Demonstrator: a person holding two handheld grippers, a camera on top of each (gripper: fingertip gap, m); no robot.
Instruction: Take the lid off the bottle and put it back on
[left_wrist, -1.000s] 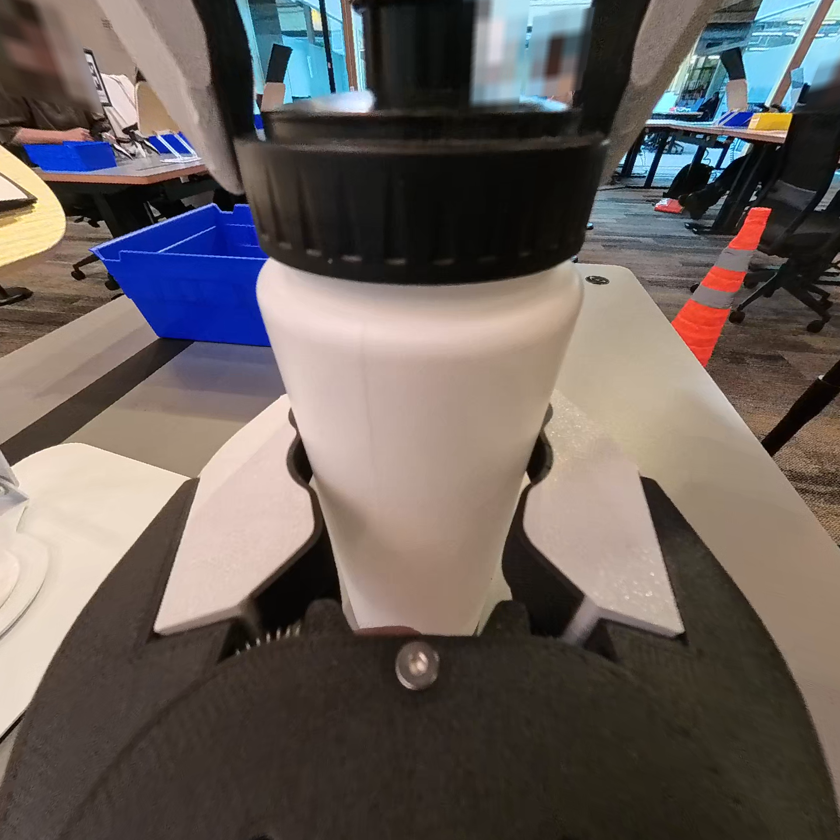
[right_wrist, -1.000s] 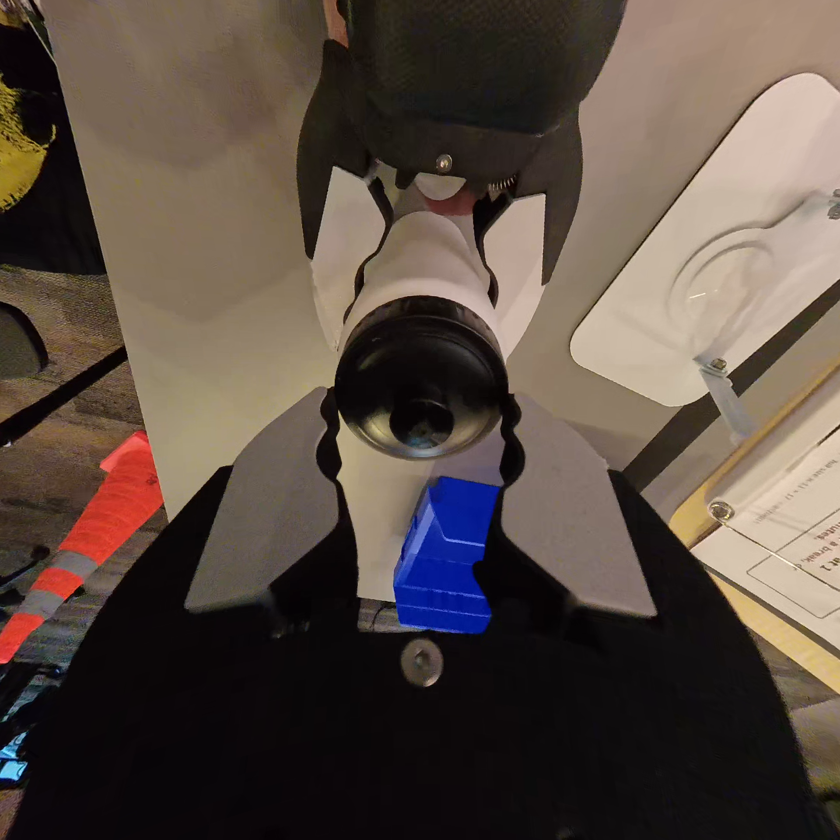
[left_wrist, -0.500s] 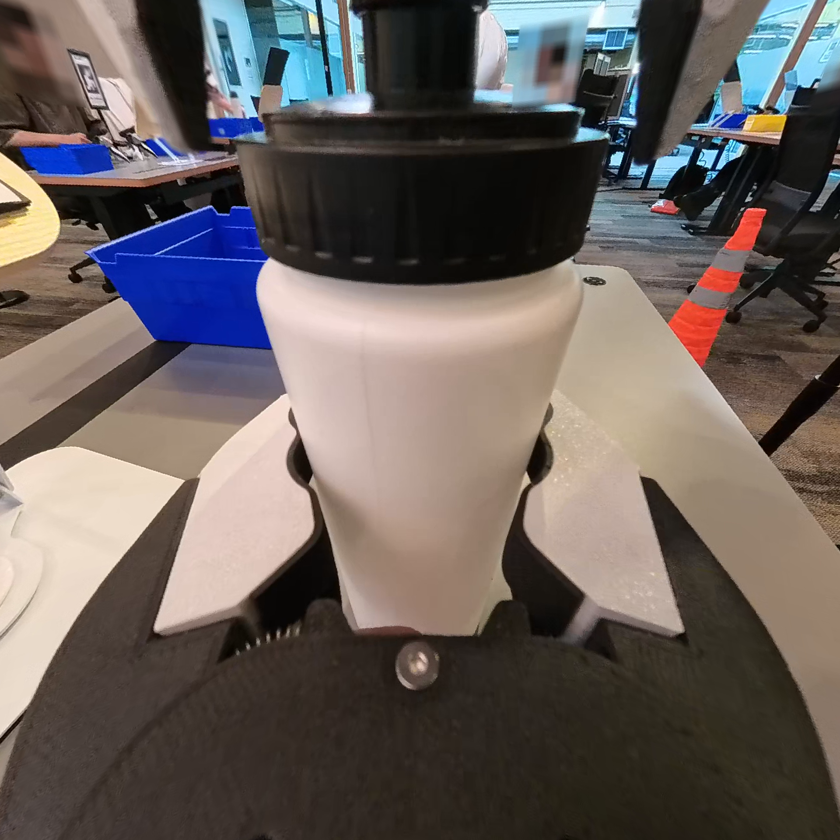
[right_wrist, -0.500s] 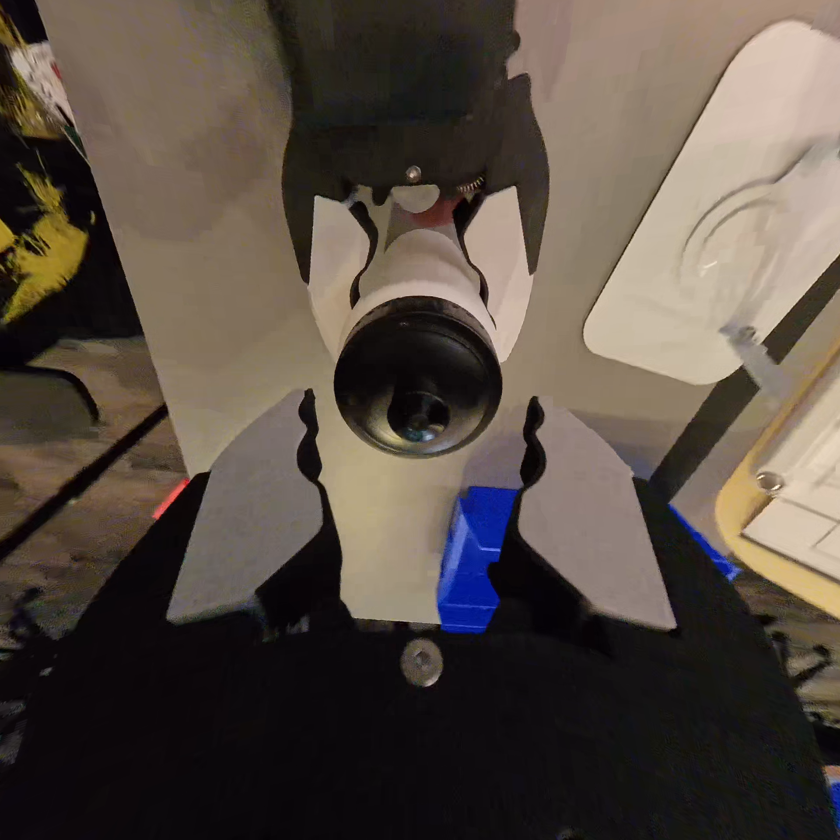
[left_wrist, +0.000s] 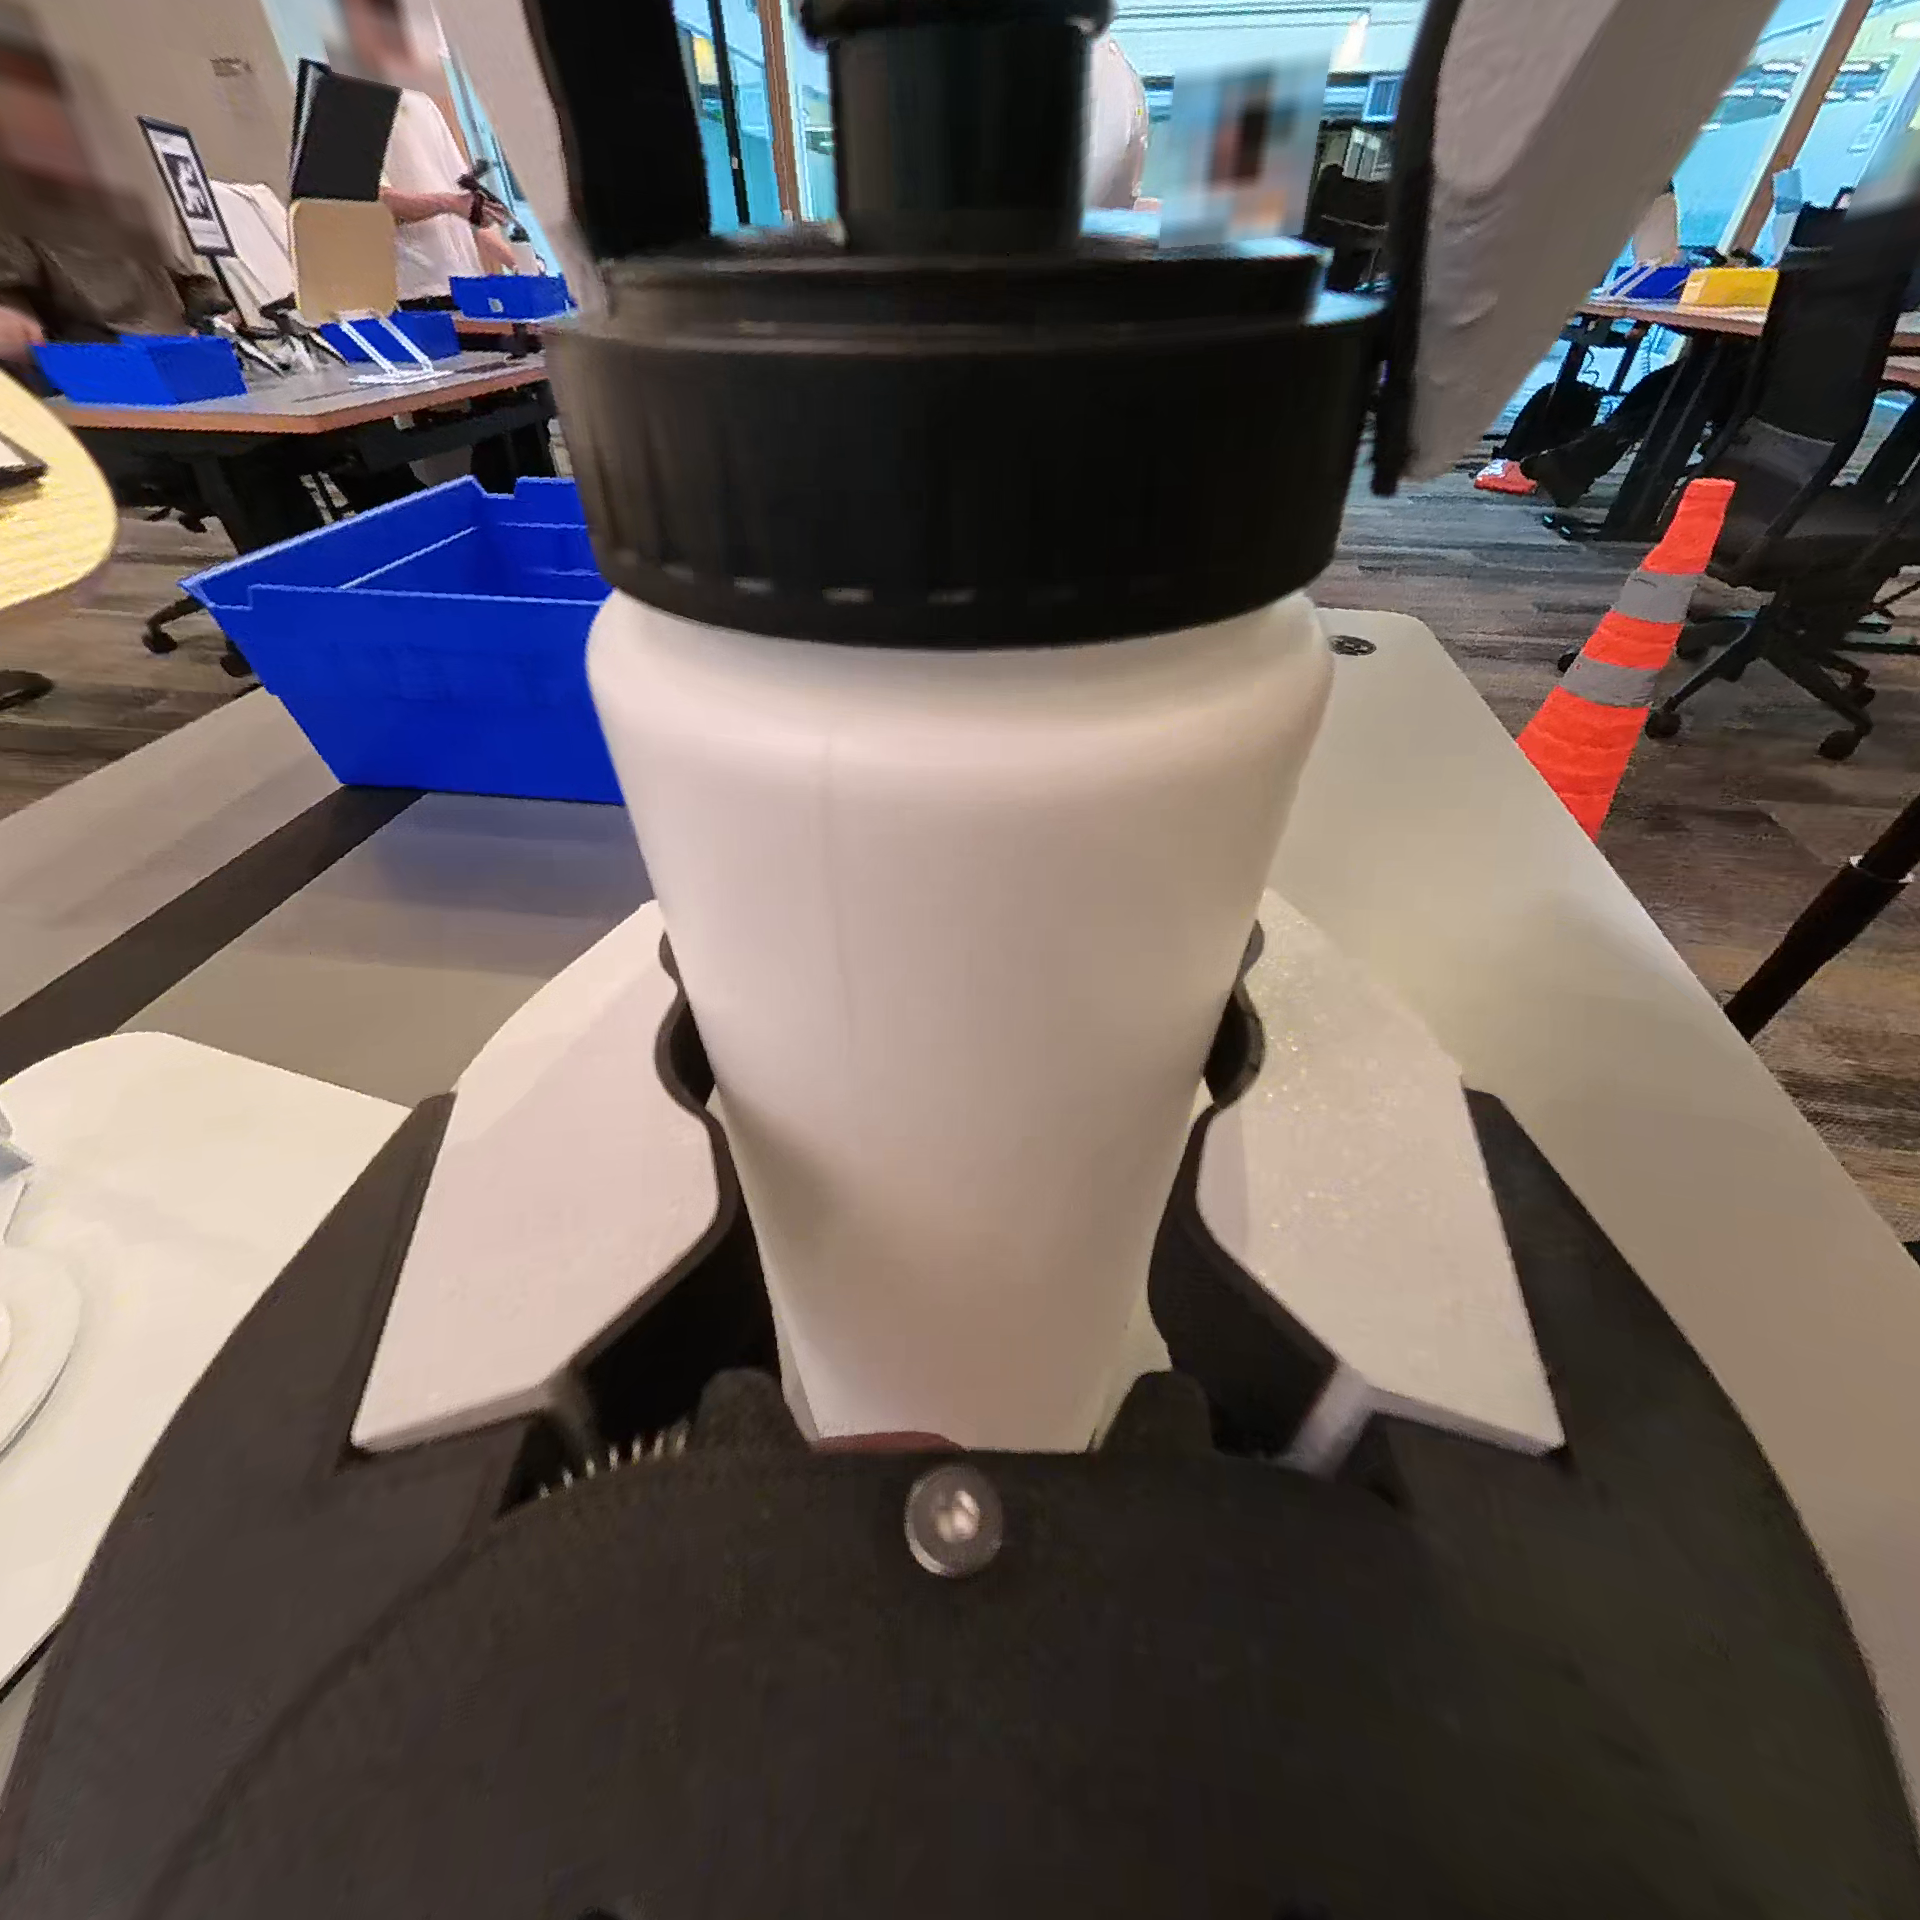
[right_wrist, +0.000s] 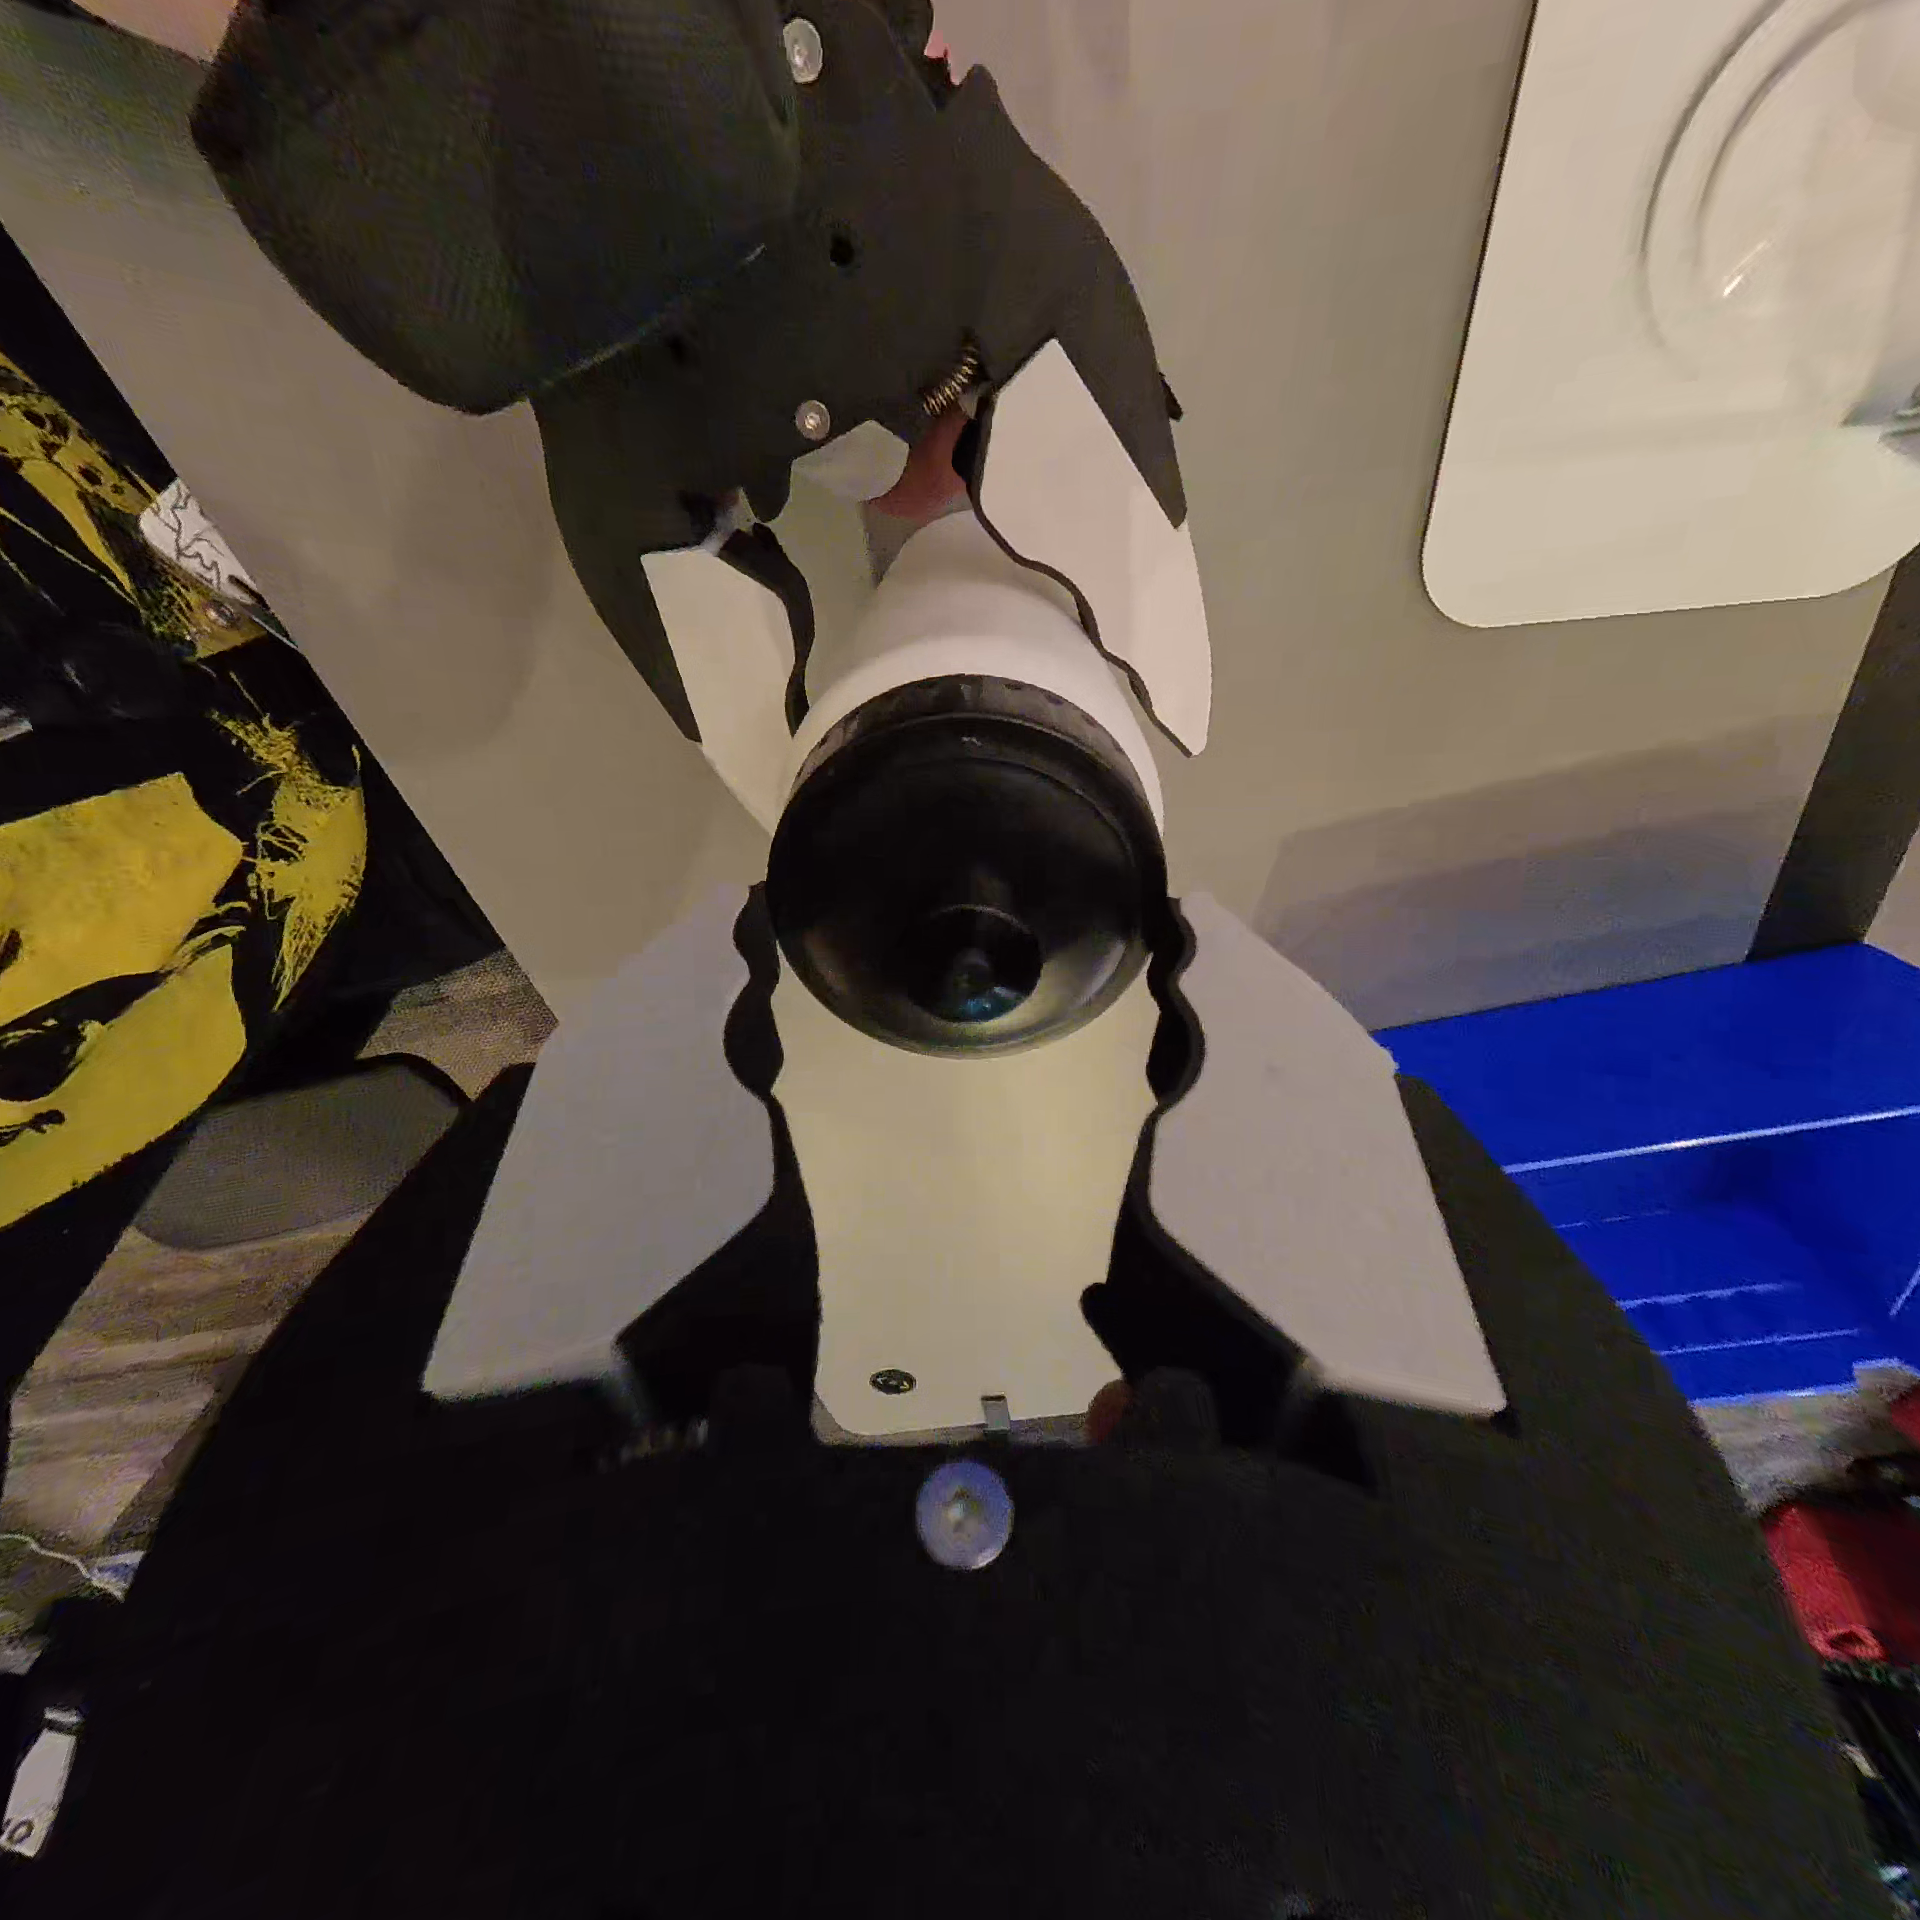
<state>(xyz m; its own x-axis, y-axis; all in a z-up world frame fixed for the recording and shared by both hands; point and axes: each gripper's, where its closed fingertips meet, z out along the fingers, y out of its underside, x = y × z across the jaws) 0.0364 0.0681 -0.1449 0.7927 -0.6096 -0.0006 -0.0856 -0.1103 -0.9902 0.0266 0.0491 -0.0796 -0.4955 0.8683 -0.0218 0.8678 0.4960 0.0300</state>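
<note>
Gripping the white bottle (left_wrist: 956, 935) by its lower body, your left tool (left_wrist: 956, 1081) is clamped on it above the table (left_wrist: 1455, 831). Black lid (left_wrist: 956, 468) sits on top. Your right tool (right_wrist: 961, 997) is spread, fingers (right_wrist: 644, 1143) flanking the lid; contact unclear.
</note>
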